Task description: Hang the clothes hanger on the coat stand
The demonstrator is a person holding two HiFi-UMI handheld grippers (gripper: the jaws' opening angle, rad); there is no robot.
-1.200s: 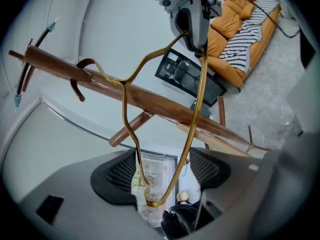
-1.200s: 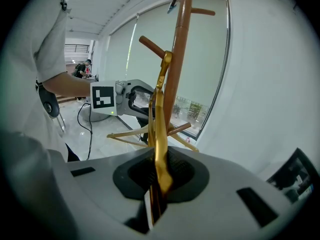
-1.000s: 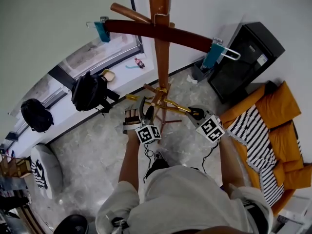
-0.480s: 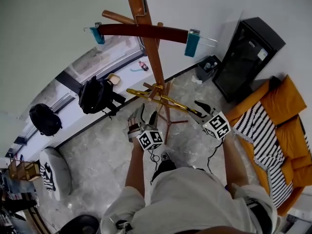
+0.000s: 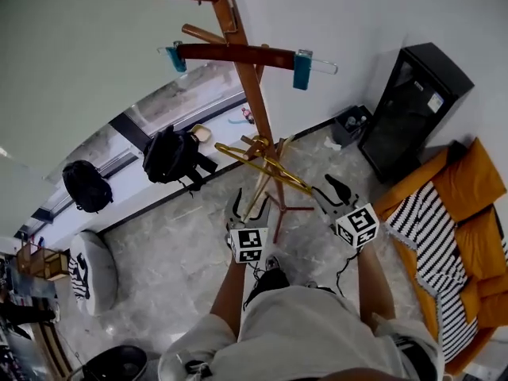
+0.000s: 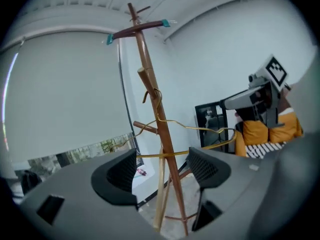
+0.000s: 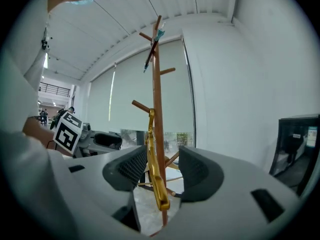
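A gold wire hanger [image 5: 266, 163] hangs by its hook from a lower peg of the wooden coat stand [image 5: 255, 101], tilted down to the right. In the left gripper view the hanger [image 6: 200, 129] wraps around the pole [image 6: 152, 104]. My left gripper [image 5: 240, 206] is open just below and left of the hanger, with only air between its fingers [image 6: 162, 166]. My right gripper [image 5: 327, 187] is open too. The hanger's lower end [image 7: 156, 179] shows between its pads without touching them. A dark wooden hanger with teal clips [image 5: 238, 54] hangs near the top.
Two black backpacks [image 5: 176, 155] [image 5: 86, 185] sit on the window ledge at the left. A black cabinet [image 5: 417, 109] stands at the right wall, with an orange sofa and striped cloth [image 5: 444, 236] below it. A white pouf [image 5: 87, 272] and a dark bin [image 5: 119, 363] are on the floor at lower left.
My right gripper has opened and let go of the gold hanger's end. Both grippers have drawn back from the stand. The hanger stays on its peg.
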